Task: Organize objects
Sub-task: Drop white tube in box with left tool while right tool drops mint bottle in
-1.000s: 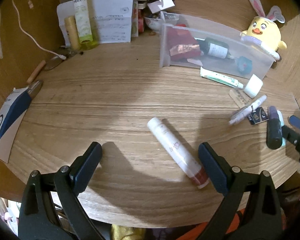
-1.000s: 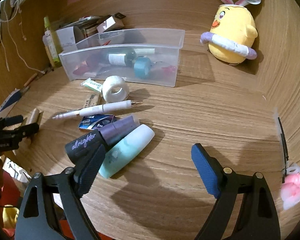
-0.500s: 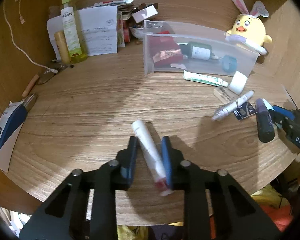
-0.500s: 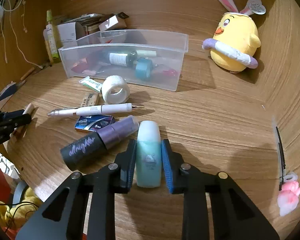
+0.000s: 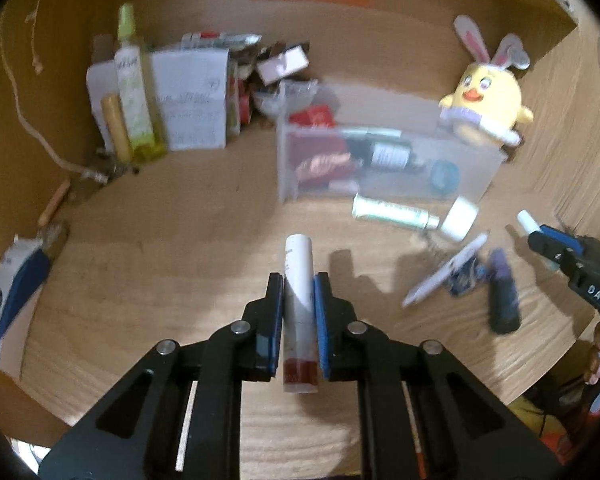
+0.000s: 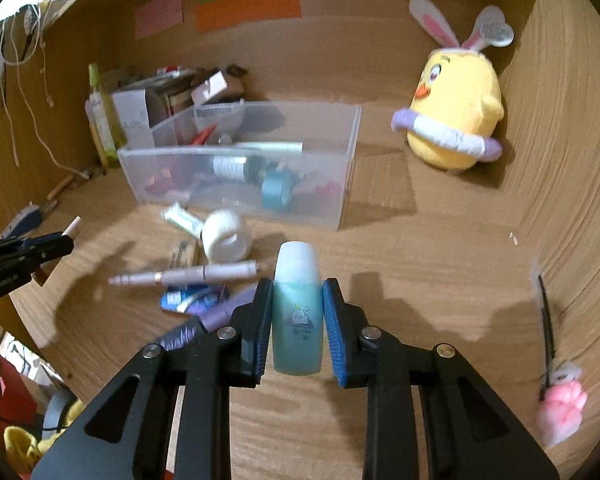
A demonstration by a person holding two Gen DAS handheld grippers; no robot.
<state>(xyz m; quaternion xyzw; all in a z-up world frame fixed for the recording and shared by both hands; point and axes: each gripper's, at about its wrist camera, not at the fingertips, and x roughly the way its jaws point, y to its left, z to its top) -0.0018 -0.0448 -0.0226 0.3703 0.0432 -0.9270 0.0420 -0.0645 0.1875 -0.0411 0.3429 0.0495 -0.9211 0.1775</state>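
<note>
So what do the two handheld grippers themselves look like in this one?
Both are matte black plastic scissor-style linkages with silver pivot screws and flat blue ribbed pads. The left gripper and the right gripper look identical. Seen from the left wrist view, the right gripper's side bears white lettering reading "DAS". No cables or sleeves are visible.

The right gripper [image 6: 297, 300] clamps a teal bottle [image 6: 297, 312], white cap forward. Beyond it lie a pen [image 6: 188, 276], a tape roll [image 6: 226, 236] and a clear bin [image 6: 340, 184].
</note>
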